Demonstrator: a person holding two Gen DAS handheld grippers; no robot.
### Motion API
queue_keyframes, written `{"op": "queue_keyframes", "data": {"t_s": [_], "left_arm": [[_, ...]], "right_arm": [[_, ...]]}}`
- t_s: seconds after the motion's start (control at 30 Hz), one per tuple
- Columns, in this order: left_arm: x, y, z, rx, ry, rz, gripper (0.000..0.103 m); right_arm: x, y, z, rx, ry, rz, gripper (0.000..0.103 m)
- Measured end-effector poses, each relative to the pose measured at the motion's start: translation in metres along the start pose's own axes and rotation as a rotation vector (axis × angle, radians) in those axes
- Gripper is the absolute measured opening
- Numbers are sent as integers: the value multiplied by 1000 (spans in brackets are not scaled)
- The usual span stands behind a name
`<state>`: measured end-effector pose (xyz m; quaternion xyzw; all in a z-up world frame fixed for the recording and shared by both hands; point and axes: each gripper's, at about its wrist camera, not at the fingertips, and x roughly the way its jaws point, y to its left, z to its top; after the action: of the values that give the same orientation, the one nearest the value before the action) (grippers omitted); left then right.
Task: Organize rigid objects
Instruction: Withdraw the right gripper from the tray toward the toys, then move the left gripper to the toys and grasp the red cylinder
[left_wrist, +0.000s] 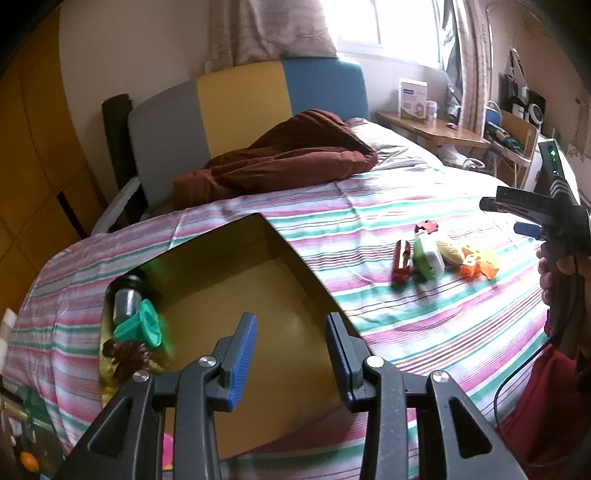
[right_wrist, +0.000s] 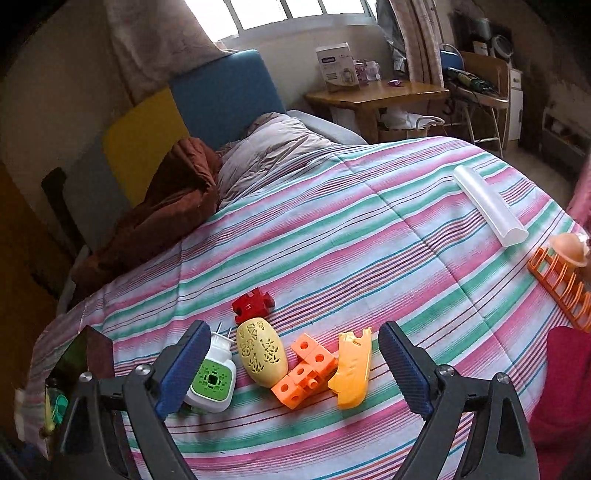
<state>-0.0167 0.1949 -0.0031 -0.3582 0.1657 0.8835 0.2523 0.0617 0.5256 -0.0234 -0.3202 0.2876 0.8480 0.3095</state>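
Left claw (left_wrist: 290, 354) hangs over the box (left_wrist: 236, 266), jaws apart, nothing btwn them. The box sits on the striped bedspread (left_wrist: 369, 221) w/ its near wall cut off behind the claw arms. At its left end a grey cylinder (left_wrist: 125, 301), a teal piece (left_wrist: 142, 326) and a dark brown spiky item (left_wrist: 127, 356) crowd together, blurred, so shapes are hard to read; rest of the yellow floor is bare. Right of the box, well apart across open bedspread, lies the toy cluster: in the left view a red block (left_wrist: 402, 260), then the green-white plug (left_wrist: 428, 256), w/ the others smeared. The right view is clearer: plug (right_wrist: 212, 382) partly hidden behind the left finger, pale yellow perforated oval (right_wrist: 262, 350) just beside it, red puzzle piece (right_wrist: 253, 304) touching the oval's far end, orange cubes (right_wrist: 304, 371), then an orange-yellow shell (right_wrist: 351, 373) against the cubes. Right claw (right_wrist: 293, 373) hovers over this cluster, jaws wide, gripping nothing; in the left view it shows at the right edge (left_wrist: 517, 216), mostly cut off. Further right, past clear bedspread, a white tube (right_wrist: 489, 205) lies alone; an orange rack (right_wrist: 561, 291) is cut by the frame edge, w/ a round peach-coloured thing (right_wrist: 569, 247) on it, too clipped to identify. A brown blanket (right_wrist: 166, 214) is bunched at the bed's far left.
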Motion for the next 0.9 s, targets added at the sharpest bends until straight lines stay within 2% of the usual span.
{"op": "queue_keyframes", "data": {"t_s": [0.53,0.77,0.9], "left_arm": [[25,-43,19,71,23,-58,38],[40,-56,22,64,68,-88,38],[51,-60,23,37,114,-137,38]], "right_arm": [[1,-14,4,77,10,18,94],[2,-19,5,106,15,24,94],[2,-22,5,122,15,21,94]]}}
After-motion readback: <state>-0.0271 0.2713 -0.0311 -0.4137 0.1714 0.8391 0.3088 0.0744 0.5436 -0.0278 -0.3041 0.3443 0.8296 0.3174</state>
